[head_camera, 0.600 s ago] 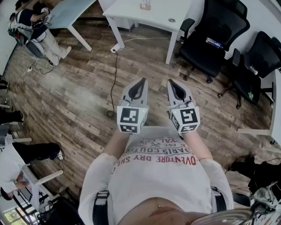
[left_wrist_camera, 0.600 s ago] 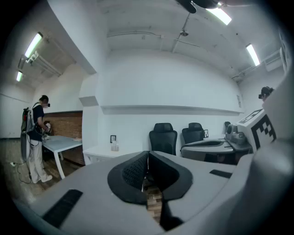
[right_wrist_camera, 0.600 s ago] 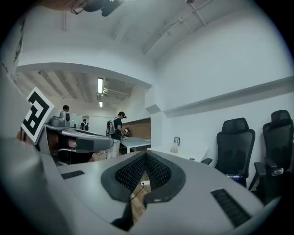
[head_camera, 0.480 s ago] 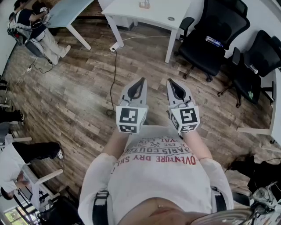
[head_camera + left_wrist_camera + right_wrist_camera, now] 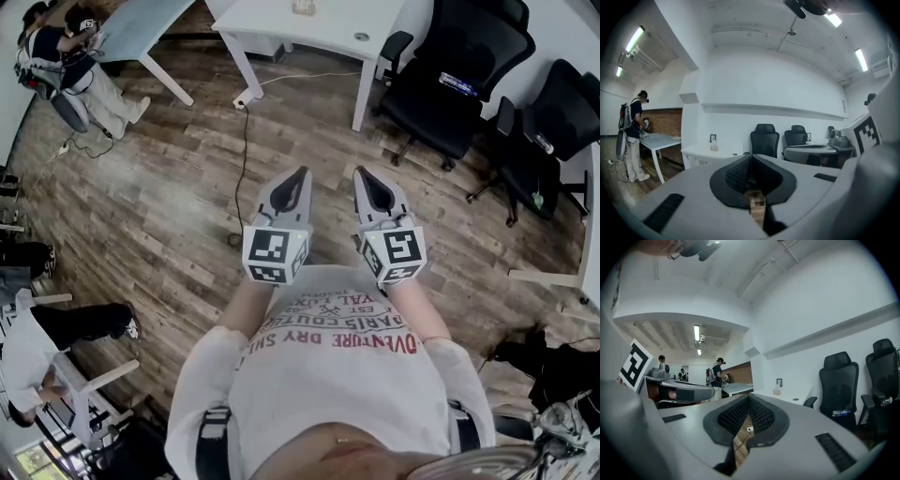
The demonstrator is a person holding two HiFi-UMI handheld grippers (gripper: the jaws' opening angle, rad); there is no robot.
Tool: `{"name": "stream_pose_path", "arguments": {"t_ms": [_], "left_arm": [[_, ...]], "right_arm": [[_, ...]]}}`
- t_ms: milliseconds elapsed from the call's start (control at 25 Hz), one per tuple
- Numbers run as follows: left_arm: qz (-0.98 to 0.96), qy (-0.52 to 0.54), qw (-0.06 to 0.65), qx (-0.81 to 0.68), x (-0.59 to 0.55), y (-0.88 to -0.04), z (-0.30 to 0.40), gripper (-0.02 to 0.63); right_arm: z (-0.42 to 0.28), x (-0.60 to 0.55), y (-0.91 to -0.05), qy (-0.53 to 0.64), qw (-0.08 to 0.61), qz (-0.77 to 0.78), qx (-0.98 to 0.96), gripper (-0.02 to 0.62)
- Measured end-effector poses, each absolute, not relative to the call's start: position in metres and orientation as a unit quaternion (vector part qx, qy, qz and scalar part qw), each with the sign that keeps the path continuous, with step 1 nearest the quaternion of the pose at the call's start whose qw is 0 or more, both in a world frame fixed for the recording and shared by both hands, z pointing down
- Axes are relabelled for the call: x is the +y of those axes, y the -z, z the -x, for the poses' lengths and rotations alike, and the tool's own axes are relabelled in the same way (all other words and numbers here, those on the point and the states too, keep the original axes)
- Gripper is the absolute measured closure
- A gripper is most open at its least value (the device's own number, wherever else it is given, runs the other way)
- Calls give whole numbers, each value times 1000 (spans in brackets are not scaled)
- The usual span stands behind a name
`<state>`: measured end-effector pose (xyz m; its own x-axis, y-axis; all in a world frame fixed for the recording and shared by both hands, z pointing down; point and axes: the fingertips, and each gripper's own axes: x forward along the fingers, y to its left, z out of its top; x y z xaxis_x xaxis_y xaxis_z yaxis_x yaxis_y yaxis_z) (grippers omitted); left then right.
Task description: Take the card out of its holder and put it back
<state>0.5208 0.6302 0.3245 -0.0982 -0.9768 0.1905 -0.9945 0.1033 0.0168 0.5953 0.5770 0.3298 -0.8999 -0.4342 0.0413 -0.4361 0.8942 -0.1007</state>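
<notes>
I see no card in any view. A small clear stand (image 5: 303,7) sits on the white table (image 5: 328,33) far ahead; the same stand (image 5: 714,146) shows in the left gripper view, too small to make out. My left gripper (image 5: 302,172) is held level in front of the person's chest, jaws shut and empty, its tips (image 5: 750,157) pressed together. My right gripper (image 5: 358,173) hovers beside it, a little apart, also shut with nothing between its black ribbed pads (image 5: 761,416). Both point toward the white table over the wooden floor.
Black office chairs (image 5: 448,80) stand at the right of the white table. A cable (image 5: 246,141) runs over the floor from a socket strip. Another person (image 5: 70,61) stands by a pale blue table (image 5: 141,23) at the far left; a seated person (image 5: 42,342) is at the near left.
</notes>
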Motion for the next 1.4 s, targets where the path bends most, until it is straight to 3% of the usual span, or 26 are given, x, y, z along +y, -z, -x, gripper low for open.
{"name": "stream_pose_path", "arguments": {"t_ms": [640,1400], "left_arm": [[-668,-65,80,-737,569,-332,-431,577],[-692,-44,116,-711,480,-338,-155,577]], "right_arm": [[-525,514,-335,-24,19,-248,-968,569],[-259,434,-336,-21,68,-270,-960,569]]}}
